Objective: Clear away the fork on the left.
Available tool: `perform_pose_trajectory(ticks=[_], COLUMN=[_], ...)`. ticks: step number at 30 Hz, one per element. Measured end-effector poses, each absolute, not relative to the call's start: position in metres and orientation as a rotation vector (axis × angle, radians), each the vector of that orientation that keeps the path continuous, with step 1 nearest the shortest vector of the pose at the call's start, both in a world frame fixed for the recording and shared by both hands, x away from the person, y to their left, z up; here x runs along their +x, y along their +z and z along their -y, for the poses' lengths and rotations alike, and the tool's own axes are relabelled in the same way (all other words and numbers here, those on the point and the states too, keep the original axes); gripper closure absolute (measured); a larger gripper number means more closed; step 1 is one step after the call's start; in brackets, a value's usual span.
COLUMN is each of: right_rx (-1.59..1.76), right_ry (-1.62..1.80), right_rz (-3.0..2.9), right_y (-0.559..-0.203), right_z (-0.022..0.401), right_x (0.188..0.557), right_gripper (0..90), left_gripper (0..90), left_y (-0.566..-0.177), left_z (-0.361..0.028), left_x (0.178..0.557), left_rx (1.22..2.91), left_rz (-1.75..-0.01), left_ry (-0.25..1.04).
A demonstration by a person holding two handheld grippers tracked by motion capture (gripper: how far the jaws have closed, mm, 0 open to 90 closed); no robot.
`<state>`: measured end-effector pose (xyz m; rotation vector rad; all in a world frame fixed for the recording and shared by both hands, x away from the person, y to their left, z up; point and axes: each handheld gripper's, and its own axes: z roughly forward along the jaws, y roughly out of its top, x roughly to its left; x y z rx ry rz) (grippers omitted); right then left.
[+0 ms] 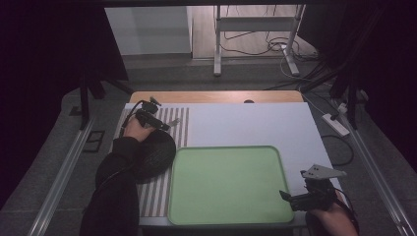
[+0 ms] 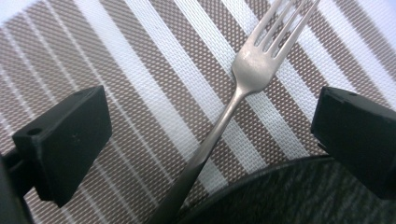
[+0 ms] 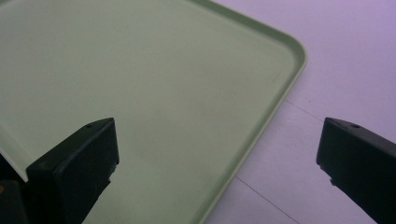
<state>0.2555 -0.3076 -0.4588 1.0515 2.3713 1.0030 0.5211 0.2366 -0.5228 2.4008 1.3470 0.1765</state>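
Note:
A silver fork [image 2: 243, 79] lies on the brown-and-white striped placemat [image 2: 140, 70], its tines pointing away from me and its handle running down beside the rim of a dark round plate [image 2: 280, 196]. My left gripper [image 2: 212, 121] is open, one black jaw on each side of the handle, neither touching it. In the high view the left gripper [image 1: 164, 125] sits at the far end of the placemat [image 1: 157, 196], just beyond the dark plate [image 1: 155, 152]. My right gripper [image 1: 287, 196] is open and holds nothing, at the near right corner of the green tray [image 1: 228, 184]. The right gripper [image 3: 217, 158] frames the tray's rim [image 3: 280, 93].
The tray and placemat lie on a white tabletop [image 1: 246, 123] with a wooden strip [image 1: 216, 96] along its far edge. A power strip [image 1: 335, 124] and cables lie on the floor to the right. A metal stand [image 1: 255, 29] is behind the table.

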Motion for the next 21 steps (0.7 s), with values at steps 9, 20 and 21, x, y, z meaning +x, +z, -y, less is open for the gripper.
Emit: perform_pose_trajectory(ticks=[9, 20, 21], right_rx=[1.052, 1.056, 1.059], right_ry=[1.006, 1.011, 1.012], right_rz=[-2.372, -2.371, -2.370], right_y=[-0.459, -0.459, -0.459], right_z=[0.308, 0.308, 0.308], right_x=[0.256, 0.256, 0.256], right_gripper=[0.0, 0.0, 0.0], left_gripper=[0.0, 45.7, 51.8], left_y=[-0.530, -0.523, -0.523], left_z=[-0.232, -0.263, -0.267], left_x=[0.525, 0.517, 0.516], left_rx=[2.432, 2.359, 2.348], left_rz=[-1.352, -1.307, -1.305], left_ry=[0.193, 0.236, 0.236])
